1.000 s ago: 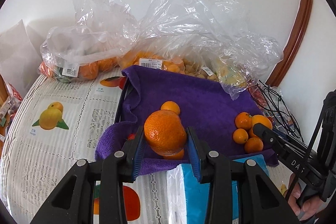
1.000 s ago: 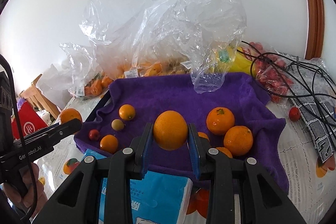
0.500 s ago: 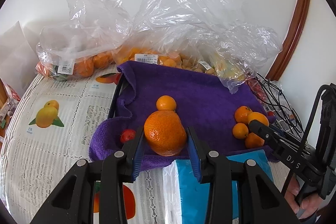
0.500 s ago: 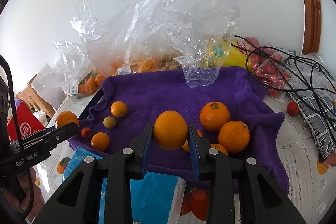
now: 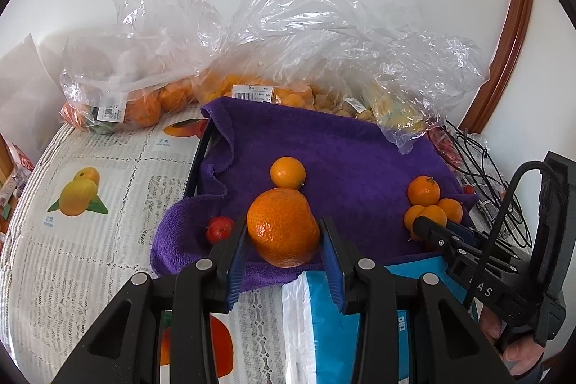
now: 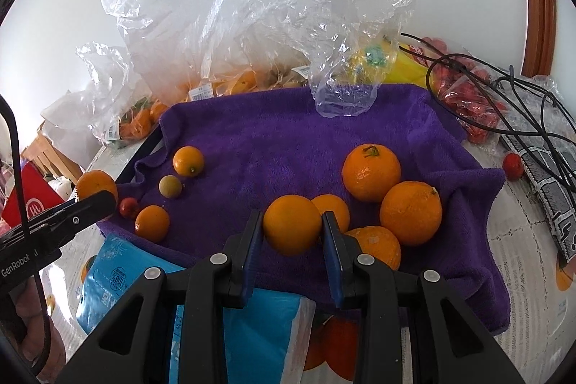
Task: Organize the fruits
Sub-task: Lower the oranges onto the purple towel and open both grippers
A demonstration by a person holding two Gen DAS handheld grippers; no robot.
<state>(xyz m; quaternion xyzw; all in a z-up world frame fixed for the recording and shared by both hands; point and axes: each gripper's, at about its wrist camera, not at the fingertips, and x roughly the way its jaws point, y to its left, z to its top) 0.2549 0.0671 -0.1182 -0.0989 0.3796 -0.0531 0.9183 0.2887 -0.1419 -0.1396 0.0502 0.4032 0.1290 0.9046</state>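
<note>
**Two oranges in the air, more fruit waiting**

Holding a bumpy orange (image 5: 283, 227) tight in the left tongs (image 5: 284, 240), low in the middle of the left view. Squeezing a smooth orange (image 6: 291, 225) in the right tongs (image 6: 292, 233), low in the middle of the right view. Already sitting on the purple towel (image 6: 288, 139): a pile of big oranges (image 6: 410, 213) at right, small fruits (image 6: 188, 161) at left. Still waiting in plastic bags (image 5: 144, 103) up top. Reading "100%" on the blue pack (image 6: 118, 279), "GenRobot" on the other tongs at far left; price stickers too tiny.
</note>
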